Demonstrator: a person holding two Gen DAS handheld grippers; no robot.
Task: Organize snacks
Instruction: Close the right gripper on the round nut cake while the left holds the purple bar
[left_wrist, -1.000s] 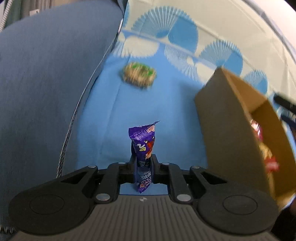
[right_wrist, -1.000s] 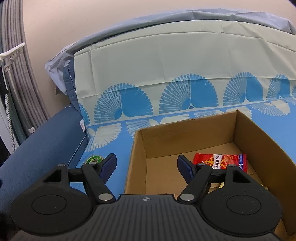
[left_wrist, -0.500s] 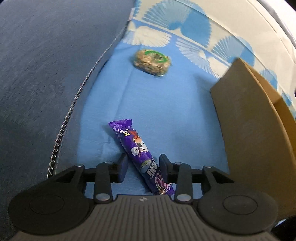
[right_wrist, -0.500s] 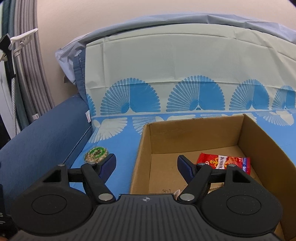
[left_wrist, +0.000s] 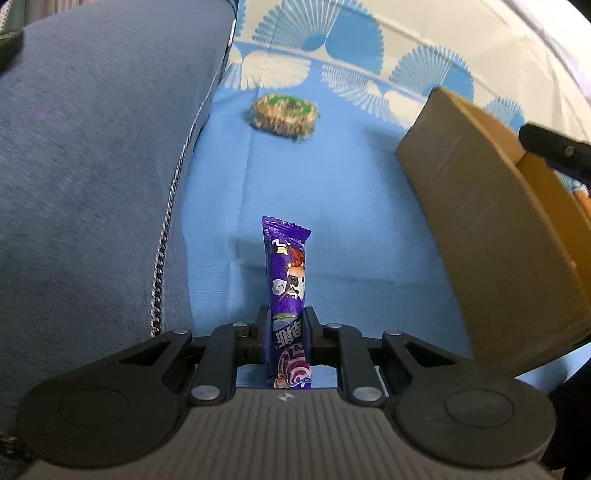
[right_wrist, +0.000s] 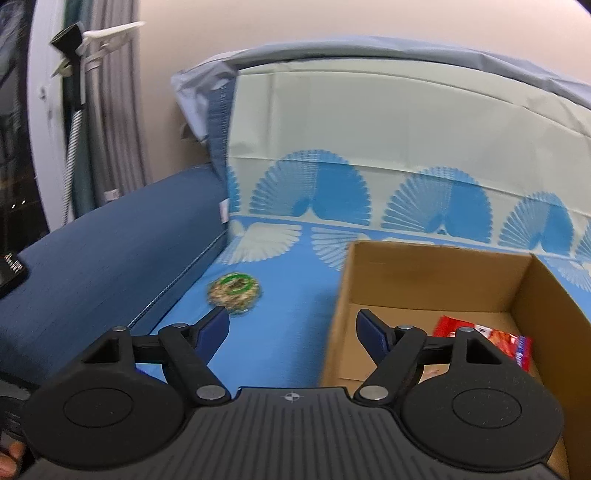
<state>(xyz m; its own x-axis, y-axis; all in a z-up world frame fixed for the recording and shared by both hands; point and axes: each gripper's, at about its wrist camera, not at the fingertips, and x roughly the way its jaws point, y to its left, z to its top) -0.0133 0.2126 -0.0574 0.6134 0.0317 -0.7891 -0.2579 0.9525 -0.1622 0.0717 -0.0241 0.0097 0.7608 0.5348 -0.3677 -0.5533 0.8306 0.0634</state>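
A purple snack packet stands up between the fingers of my left gripper, whose jaws are closing with the pads pressed on its lower half, just above the blue cloth. Farther back lies a round green-and-brown snack. The open cardboard box is to the right. In the right wrist view my right gripper hangs over the cloth beside the box, its jaws opening with nothing between them. The round snack lies just beyond its left finger. A red packet lies in the box.
A dark blue sofa armrest borders the cloth on the left, also in the right wrist view. A pale fan-patterned cover drapes the backrest. Part of the right gripper shows above the box rim.
Half a second ago the purple packet lay slanted on the cloth between the left gripper's parted fingers; now they grip it upright. The right gripper swung left, away from the box toward the round snack.
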